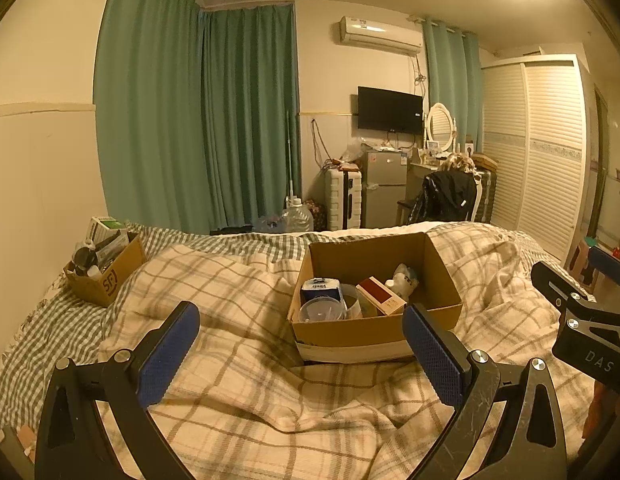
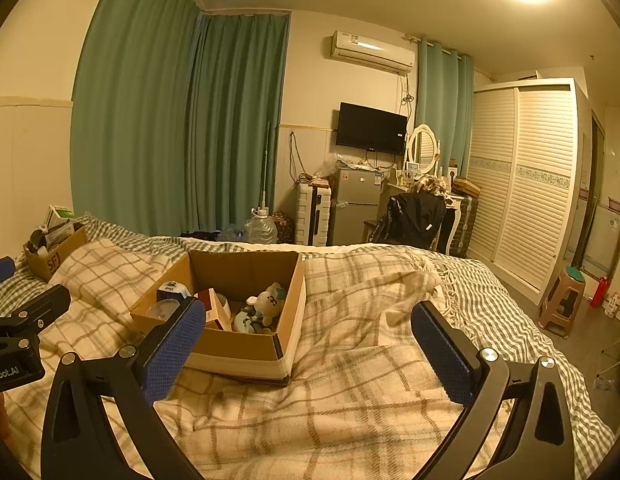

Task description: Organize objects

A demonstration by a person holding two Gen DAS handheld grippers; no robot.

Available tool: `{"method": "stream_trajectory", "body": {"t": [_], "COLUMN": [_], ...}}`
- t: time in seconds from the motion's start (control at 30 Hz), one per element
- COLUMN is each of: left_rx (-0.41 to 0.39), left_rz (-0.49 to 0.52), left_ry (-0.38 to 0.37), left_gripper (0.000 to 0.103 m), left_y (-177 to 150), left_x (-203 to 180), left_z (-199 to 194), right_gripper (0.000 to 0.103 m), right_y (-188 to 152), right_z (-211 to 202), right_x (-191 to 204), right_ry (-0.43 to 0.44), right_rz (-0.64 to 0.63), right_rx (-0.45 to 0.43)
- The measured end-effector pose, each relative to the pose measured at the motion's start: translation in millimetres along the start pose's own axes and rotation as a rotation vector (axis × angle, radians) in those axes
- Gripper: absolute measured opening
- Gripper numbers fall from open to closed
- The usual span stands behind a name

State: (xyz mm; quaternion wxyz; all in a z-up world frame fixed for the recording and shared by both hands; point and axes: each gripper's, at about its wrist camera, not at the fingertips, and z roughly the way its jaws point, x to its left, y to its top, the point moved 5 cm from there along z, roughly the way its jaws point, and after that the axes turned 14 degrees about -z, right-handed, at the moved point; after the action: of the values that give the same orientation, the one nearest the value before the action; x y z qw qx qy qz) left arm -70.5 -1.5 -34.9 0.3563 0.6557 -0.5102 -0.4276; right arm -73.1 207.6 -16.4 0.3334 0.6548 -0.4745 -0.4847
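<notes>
An open cardboard box (image 1: 374,330) sits on a plaid blanket (image 1: 245,392) on the bed. It holds a blue-and-white tissue pack (image 1: 320,287), a clear round container (image 1: 322,310), a red-and-white carton (image 1: 381,295) and a white plush toy (image 1: 402,278). The box (image 2: 237,346) and toy (image 2: 267,300) also show in the right wrist view. My left gripper (image 1: 301,344) is open and empty, just short of the box's near wall. My right gripper (image 2: 307,338) is open and empty, to the right of the box.
A smaller cardboard box (image 1: 105,276) full of items sits at the bed's far left near the wall. Beyond the bed are green curtains (image 1: 197,120), a water jug (image 1: 297,216), a fridge (image 1: 384,188) and a chair with a black jacket (image 1: 446,196). A stool (image 2: 562,300) stands right of the bed.
</notes>
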Motion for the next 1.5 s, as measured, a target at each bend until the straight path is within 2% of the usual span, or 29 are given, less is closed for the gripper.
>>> {"method": "stream_trajectory", "body": {"t": [0.3,0.53,1.5], "left_rx": [0.022,0.017,0.004], "left_rz": [-0.022,-0.002,0.004], "left_ry": [0.001,0.025,0.034], "left_gripper": [0.103,0.103,0.103], "left_y": [-0.8,-1.3,-3.2], "left_x": [2.8,0.8,3.1], "left_z": [3.3,4.0,1.3], "right_gripper": [0.103,0.103,0.103], "right_y": [0.0,-0.3,-4.0], "right_z": [1.5,1.6,1.7], "right_x": [1.4,2.4,3.7], "right_ry": [0.012,0.012,0.008], "right_rz": [0.012,0.012,0.005], "right_rx": [0.004,0.008,0.018]}}
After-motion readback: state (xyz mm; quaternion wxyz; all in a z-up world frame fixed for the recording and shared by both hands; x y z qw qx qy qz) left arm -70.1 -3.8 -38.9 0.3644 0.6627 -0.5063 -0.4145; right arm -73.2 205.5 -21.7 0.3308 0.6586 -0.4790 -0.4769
